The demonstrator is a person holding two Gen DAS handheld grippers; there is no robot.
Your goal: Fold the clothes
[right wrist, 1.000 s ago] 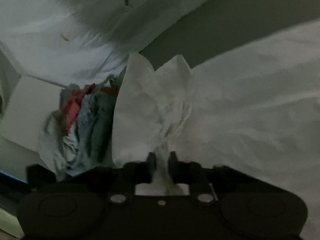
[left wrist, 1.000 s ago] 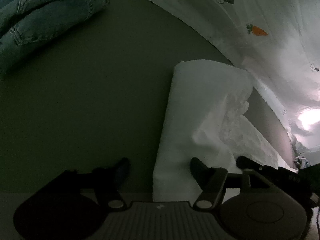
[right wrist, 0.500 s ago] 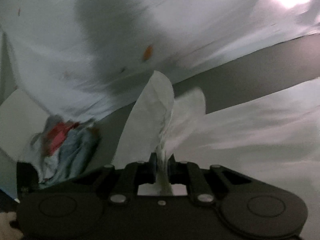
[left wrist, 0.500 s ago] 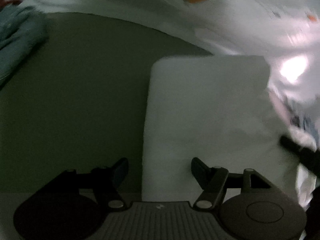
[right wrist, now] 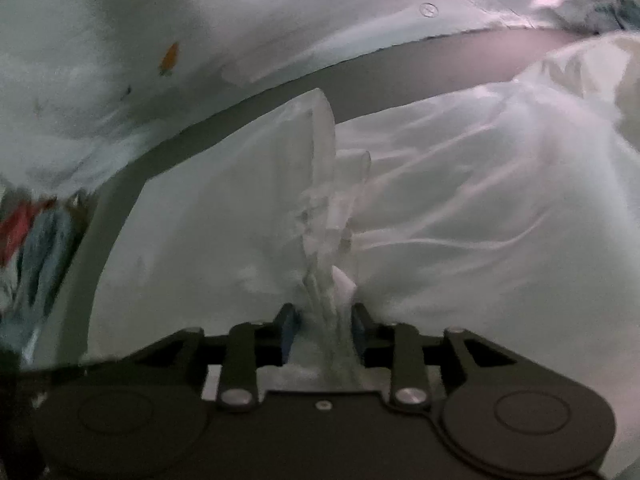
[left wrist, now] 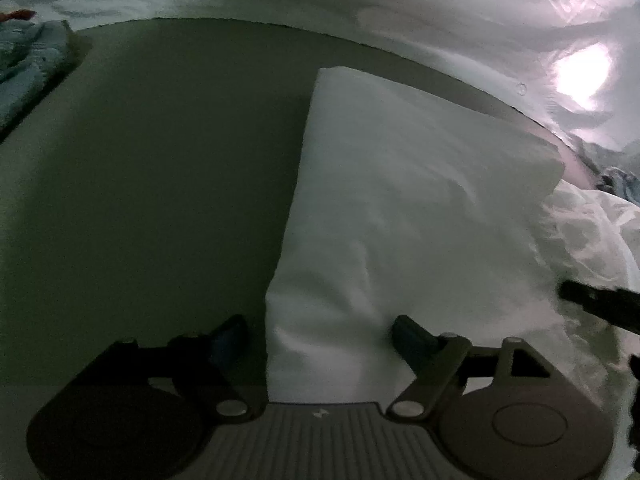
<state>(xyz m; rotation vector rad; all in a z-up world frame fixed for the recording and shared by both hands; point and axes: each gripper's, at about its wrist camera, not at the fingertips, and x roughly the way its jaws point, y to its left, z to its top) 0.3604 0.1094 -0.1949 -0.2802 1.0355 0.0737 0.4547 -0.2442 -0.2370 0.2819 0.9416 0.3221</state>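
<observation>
Currently lying on the dark table (left wrist: 152, 184): white garment (left wrist: 400, 216), left part folded flat with 1 clean straight edge, right part bunched and wrinkled. Left gripper (left wrist: 320, 332) opening wide, straddling the near corner of the fold, pads not pressing it. Right gripper (right wrist: 324, 324) opening too, releasing a gathered ridge of cloth standing between the jaws. Judging the fold partly done; smoothing and further folding remaining. Waiting near the table's edge: pile of other clothes (right wrist: 36, 236).

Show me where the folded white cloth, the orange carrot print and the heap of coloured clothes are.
Folded white cloth (left wrist: 400, 200): left wrist view, middle of its flat top.
Orange carrot print (right wrist: 169, 57): right wrist view, carrot's body, on the white sheet.
Heap of coloured clothes (right wrist: 36, 236): right wrist view, blue part, left edge.
</observation>
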